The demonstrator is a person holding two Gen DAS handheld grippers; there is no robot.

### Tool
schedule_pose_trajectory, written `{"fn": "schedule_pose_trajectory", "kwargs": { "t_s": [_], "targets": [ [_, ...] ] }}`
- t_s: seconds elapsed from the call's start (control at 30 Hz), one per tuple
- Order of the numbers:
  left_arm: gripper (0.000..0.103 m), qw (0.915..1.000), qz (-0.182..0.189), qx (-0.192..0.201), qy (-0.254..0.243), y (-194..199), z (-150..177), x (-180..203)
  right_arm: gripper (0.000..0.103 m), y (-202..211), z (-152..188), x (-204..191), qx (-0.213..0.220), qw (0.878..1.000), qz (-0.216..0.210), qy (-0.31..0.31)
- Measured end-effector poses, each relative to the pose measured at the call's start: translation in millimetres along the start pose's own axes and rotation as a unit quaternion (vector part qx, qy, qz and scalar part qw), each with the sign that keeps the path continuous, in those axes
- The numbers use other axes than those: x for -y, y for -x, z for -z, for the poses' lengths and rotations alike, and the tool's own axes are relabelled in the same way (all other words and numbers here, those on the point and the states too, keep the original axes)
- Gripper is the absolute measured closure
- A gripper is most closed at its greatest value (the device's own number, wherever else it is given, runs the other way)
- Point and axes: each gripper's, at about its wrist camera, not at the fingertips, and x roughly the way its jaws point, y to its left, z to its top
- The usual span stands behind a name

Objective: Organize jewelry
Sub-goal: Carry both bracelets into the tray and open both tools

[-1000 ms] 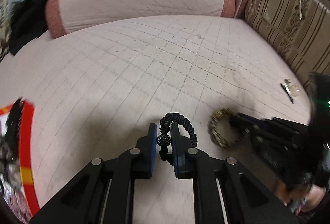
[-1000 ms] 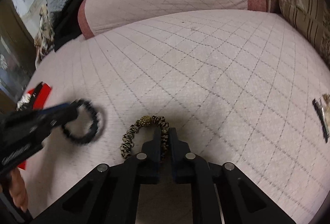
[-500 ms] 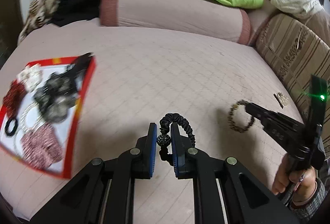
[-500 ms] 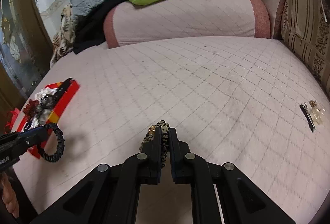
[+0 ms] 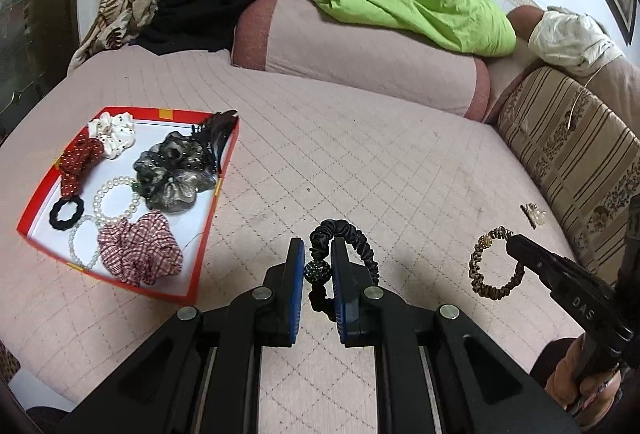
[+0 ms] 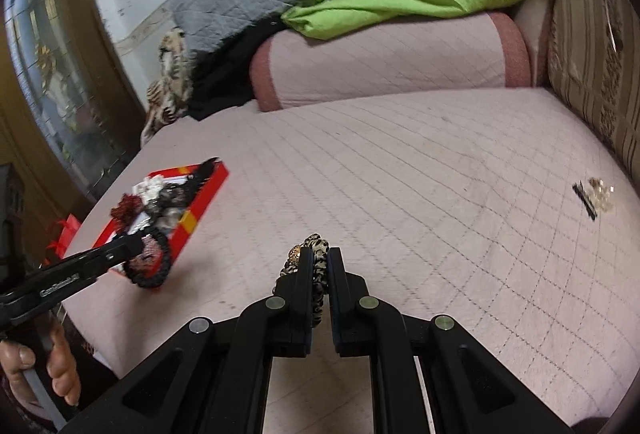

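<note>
In the left wrist view the left gripper (image 5: 317, 270) filled the lower centre, its jaws pinching a black ruched bracelet (image 5: 352, 246) at a dark sparkly bead; the loop curved up and to the right of the blue pads. At the right edge the right gripper (image 5: 516, 246) reached in from the lower right, its jaws pressed onto a leopard-print bracelet (image 5: 494, 266) with a gold bead, which hung clear of the quilted pink bed (image 5: 360, 162). At the left of the frame a red-rimmed tray (image 5: 208, 230) lay on the bed, holding scrunchies, pearl bracelets (image 5: 116, 198) and a small black hair tie (image 5: 66, 212). A small hair clip (image 5: 532, 213) lay alone at the right, near a striped cushion (image 5: 572, 154); a green blanket (image 5: 420, 6) sat on a bolster (image 5: 360, 54) at the top. In the right wrist view the leopard band stood edge-on between the closed jaws, lower centre.
</note>
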Motion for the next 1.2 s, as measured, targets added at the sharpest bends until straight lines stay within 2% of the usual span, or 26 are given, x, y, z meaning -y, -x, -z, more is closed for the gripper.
{"fn": "schedule_pose_trajectory", "kwargs": {
  "t_s": [0.3,0.5,0.93,1.2],
  "targets": [
    [0.090,0.9990,-0.025,0.038,0.006,35.0,2.1,-18.3,0.095,13.4,-7.6,-51.4,0.005,0.998,-0.029,0.054],
    [0.090,0.9945,-0.077,0.070,0.008,54.8,-2.2,-44.5,0.095,11.0,-12.9,-89.4,-0.003,0.994,-0.046,0.097],
    [0.090,0.9850,-0.093,0.098,0.108,88.6,-29.8,-149.5,0.095,-10.6,-33.1,-163.4,-0.011,0.986,-0.092,0.141],
    [0.090,0.9796,-0.089,0.090,0.156,68.5,-56.1,-189.8,0.095,-33.7,-45.4,-188.7,-0.017,0.985,-0.103,0.140]
  ]
}}
